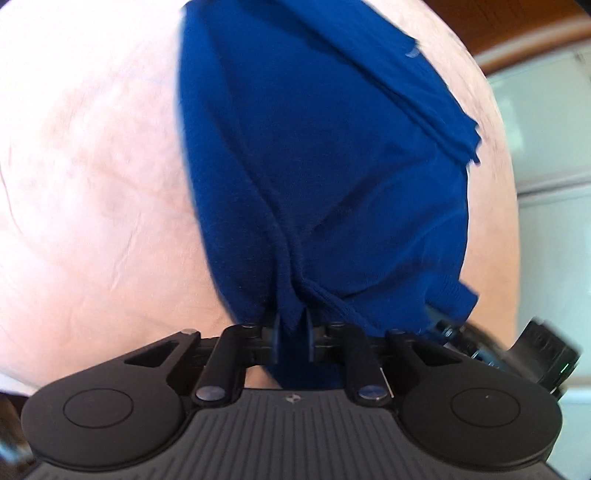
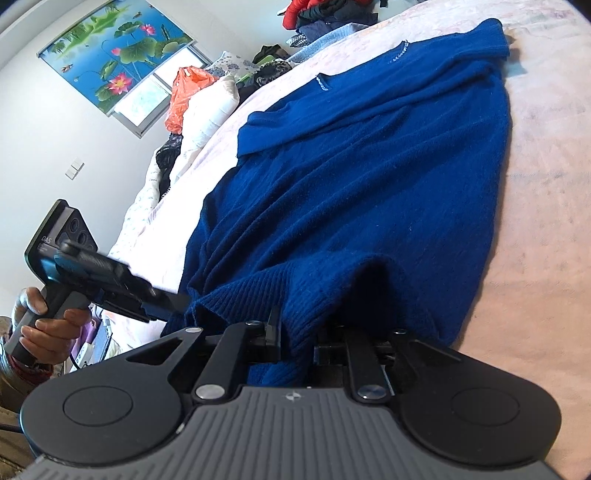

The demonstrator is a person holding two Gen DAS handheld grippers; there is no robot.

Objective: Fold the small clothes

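A dark blue knitted sweater [image 1: 314, 147] lies spread on a pale pink bed sheet [image 1: 92, 166]. In the left wrist view my left gripper [image 1: 291, 323] is shut on a bunched fold of its near edge, and blue cloth fills the gap between the pads. In the right wrist view my right gripper [image 2: 295, 330] is shut on the ribbed hem of the sweater [image 2: 369, 166], which rises in a small ridge at the jaws. The left gripper [image 2: 181, 301] shows there too, held by a hand [image 2: 40, 326], its tip at the hem's left corner.
A pile of clothes [image 2: 332, 14], an orange bag [image 2: 184, 92] and a white quilt [image 2: 207, 122] lie along the far side of the bed. The bed's edge, brown wood [image 1: 517, 33] and a pale cabinet [image 1: 546, 129] are at the right in the left wrist view.
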